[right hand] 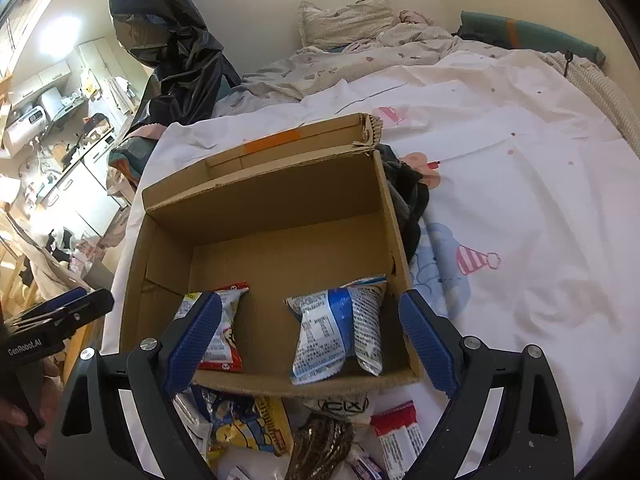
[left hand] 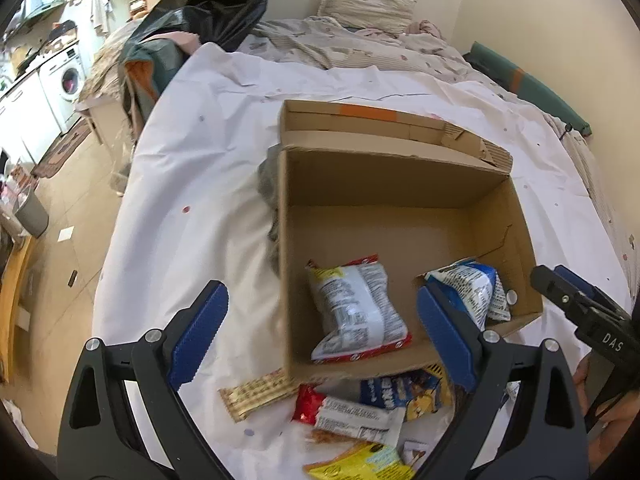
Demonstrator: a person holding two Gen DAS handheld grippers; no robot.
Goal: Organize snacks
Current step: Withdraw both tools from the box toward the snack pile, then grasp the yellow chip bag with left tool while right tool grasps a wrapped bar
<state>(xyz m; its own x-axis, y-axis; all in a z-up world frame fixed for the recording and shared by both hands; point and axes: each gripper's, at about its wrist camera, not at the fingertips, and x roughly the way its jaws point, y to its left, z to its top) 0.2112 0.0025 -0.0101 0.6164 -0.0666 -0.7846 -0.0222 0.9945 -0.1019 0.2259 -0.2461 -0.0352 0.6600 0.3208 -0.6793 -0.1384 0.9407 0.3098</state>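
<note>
An open cardboard box (left hand: 400, 176) (right hand: 264, 196) stands on a white bed sheet. Inside lie a red-and-white snack bag (left hand: 356, 312) (right hand: 228, 320) and a blue-and-white snack bag (left hand: 472, 288) (right hand: 332, 332). Loose snacks lie in front of the box: a cracker pack (left hand: 256, 394), a red-and-white bar (left hand: 352, 416), a yellow bag (left hand: 360, 464), a blue-yellow bag (right hand: 248, 424), a brown cookie pack (right hand: 320, 444). My left gripper (left hand: 320, 336) is open and empty above the box's near left corner. My right gripper (right hand: 310, 340) is open and empty above the box's near edge.
The right gripper shows at the right edge of the left wrist view (left hand: 580, 312); the left gripper shows at the left edge of the right wrist view (right hand: 56, 316). Dark cloth (right hand: 408, 200) lies beside the box. Pillow (right hand: 344, 20) and bedding lie beyond. Kitchen floor lies left.
</note>
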